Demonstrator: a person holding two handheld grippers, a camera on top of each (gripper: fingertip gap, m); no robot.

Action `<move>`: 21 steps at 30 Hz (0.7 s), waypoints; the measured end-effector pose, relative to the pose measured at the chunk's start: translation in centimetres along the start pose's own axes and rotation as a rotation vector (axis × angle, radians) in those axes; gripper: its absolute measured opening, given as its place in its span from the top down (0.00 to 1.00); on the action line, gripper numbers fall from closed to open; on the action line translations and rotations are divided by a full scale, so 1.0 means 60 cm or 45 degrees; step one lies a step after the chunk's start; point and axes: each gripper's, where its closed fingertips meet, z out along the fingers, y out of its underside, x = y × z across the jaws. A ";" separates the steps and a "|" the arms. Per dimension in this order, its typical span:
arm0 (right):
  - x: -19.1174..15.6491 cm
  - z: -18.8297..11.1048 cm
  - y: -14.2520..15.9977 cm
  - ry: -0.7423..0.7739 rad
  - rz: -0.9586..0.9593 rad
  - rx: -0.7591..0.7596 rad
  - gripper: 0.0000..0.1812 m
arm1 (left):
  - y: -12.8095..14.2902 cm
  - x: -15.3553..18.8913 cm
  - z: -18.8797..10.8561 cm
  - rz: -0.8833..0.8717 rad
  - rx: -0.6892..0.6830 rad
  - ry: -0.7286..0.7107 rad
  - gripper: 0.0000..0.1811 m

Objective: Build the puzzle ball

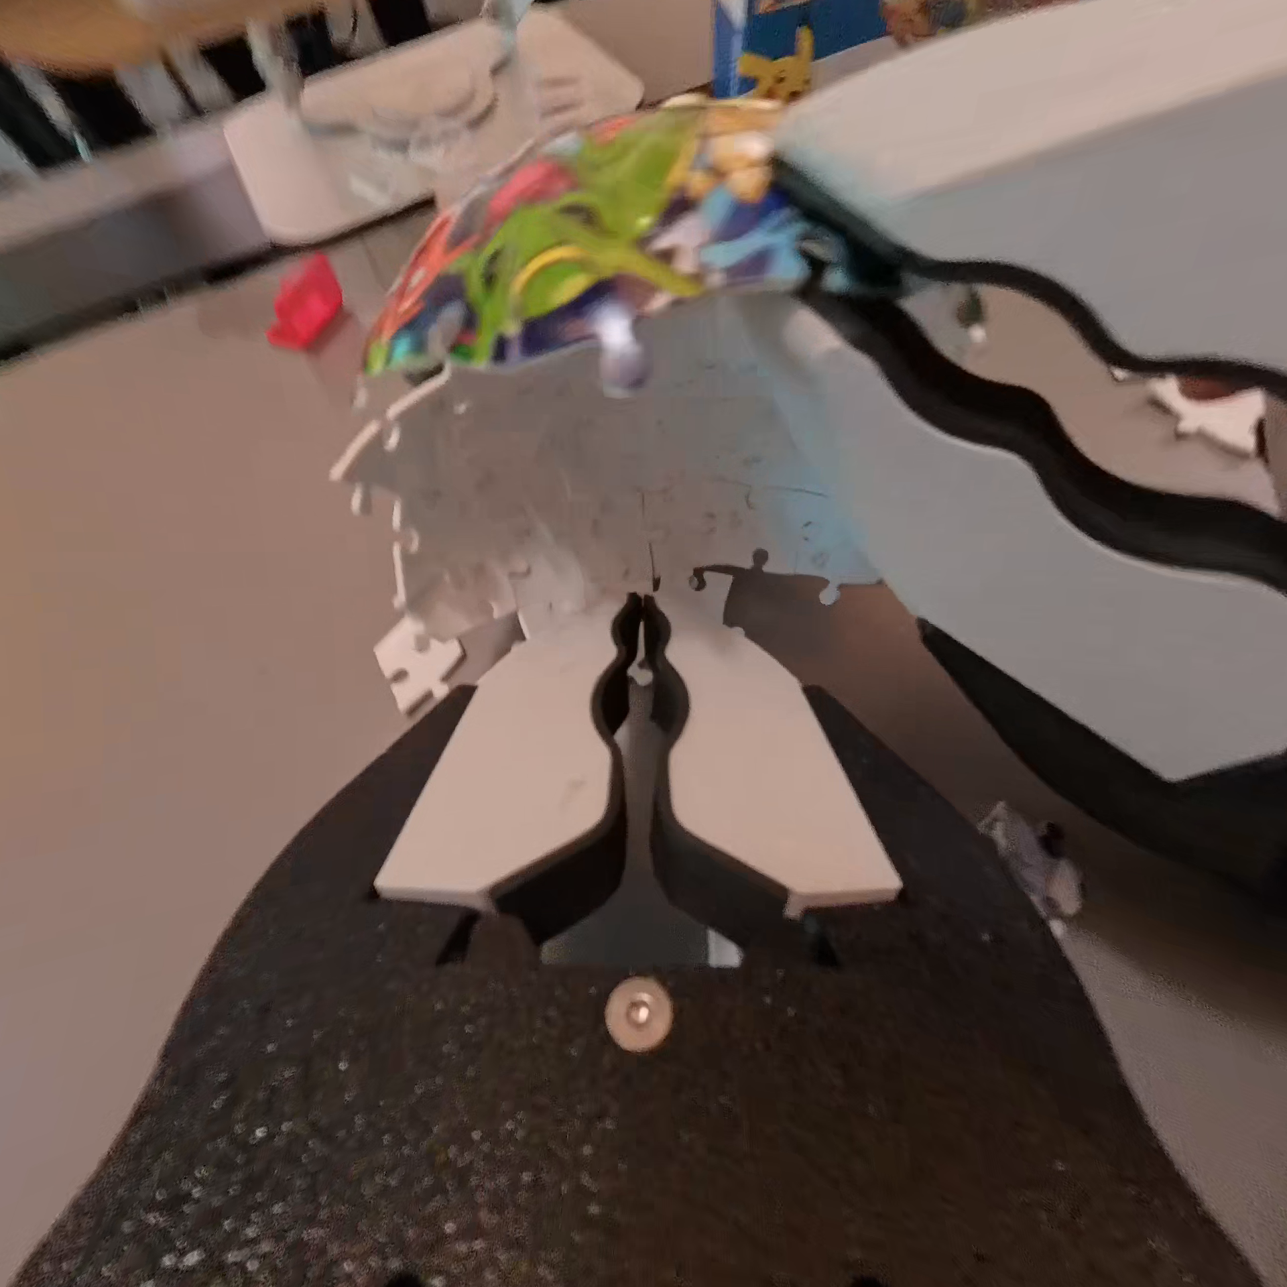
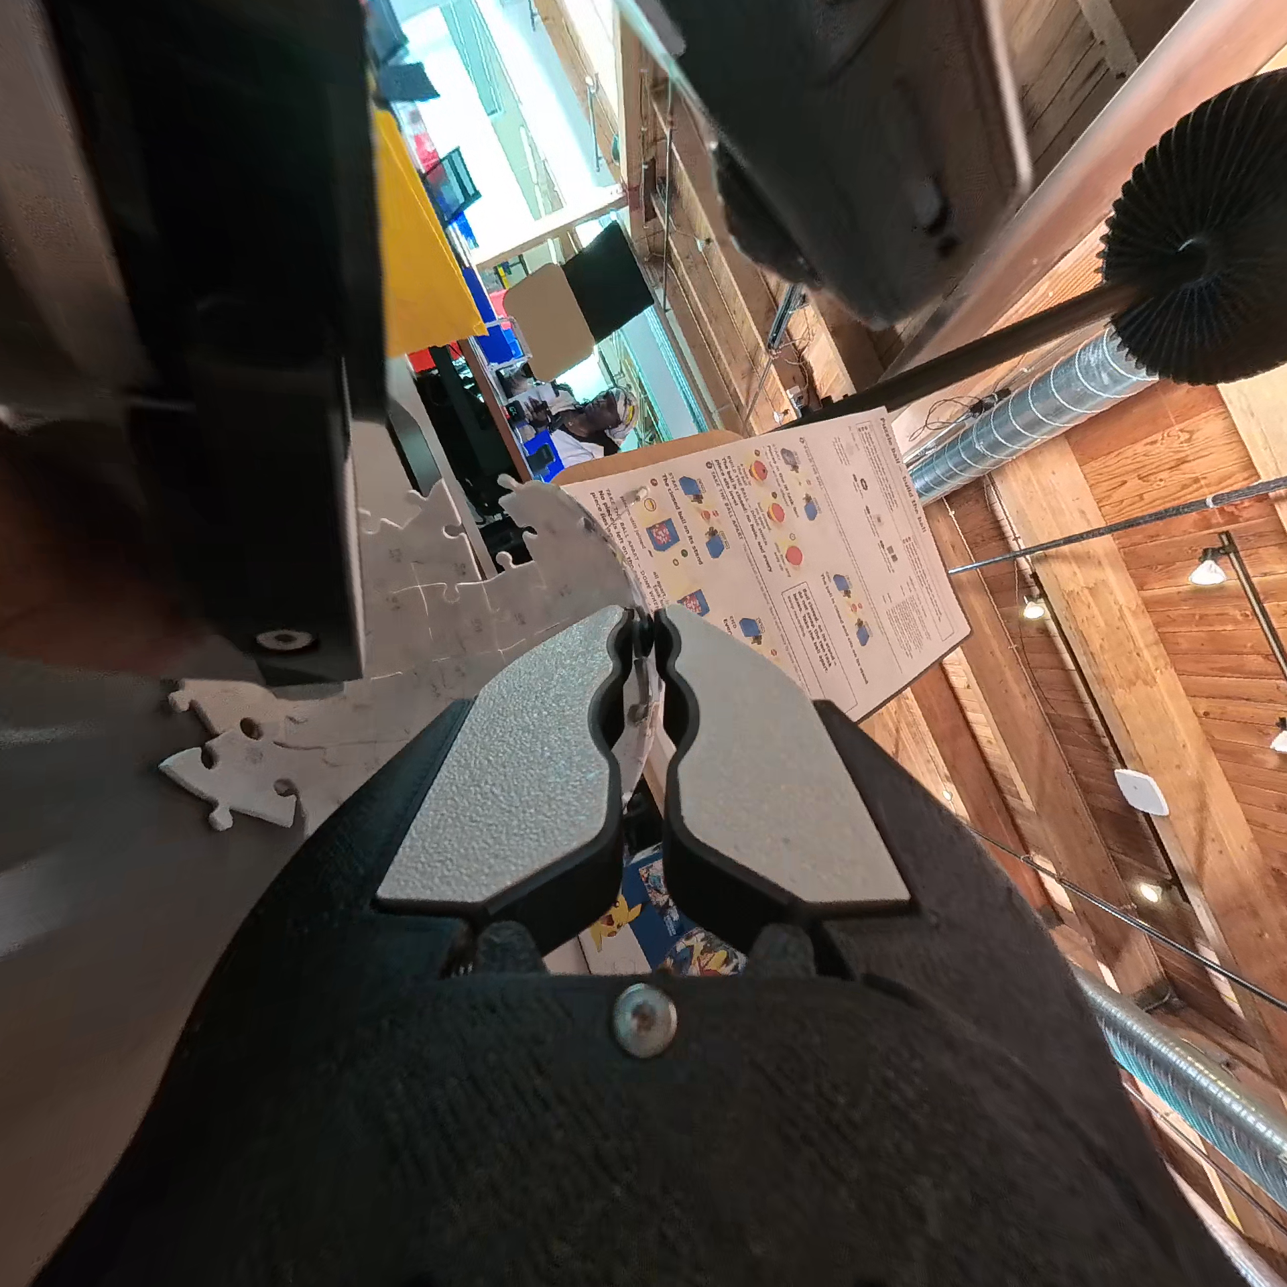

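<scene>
The partly built puzzle ball is a curved shell with a grey inner face and a colourful outer face, held above the table. My left gripper is shut on the shell's near lower edge. My right gripper reaches in from the upper right and is shut on the shell's far right edge. In the right wrist view my right gripper pinches the thin shell edge between its tips. The black housing of the left gripper fills the left of that view.
Loose pieces lie on the grey table: a white one below the shell, others at the right. A red object, a clear stand and a blue box sit behind. An instruction sheet stands beyond. About 20 cm separates my left fingertips from the red object.
</scene>
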 end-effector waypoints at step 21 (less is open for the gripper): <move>0.009 -0.006 0.022 0.009 0.148 -0.039 0.97 | 0.056 0.028 0.012 -0.144 -0.310 0.110 0.92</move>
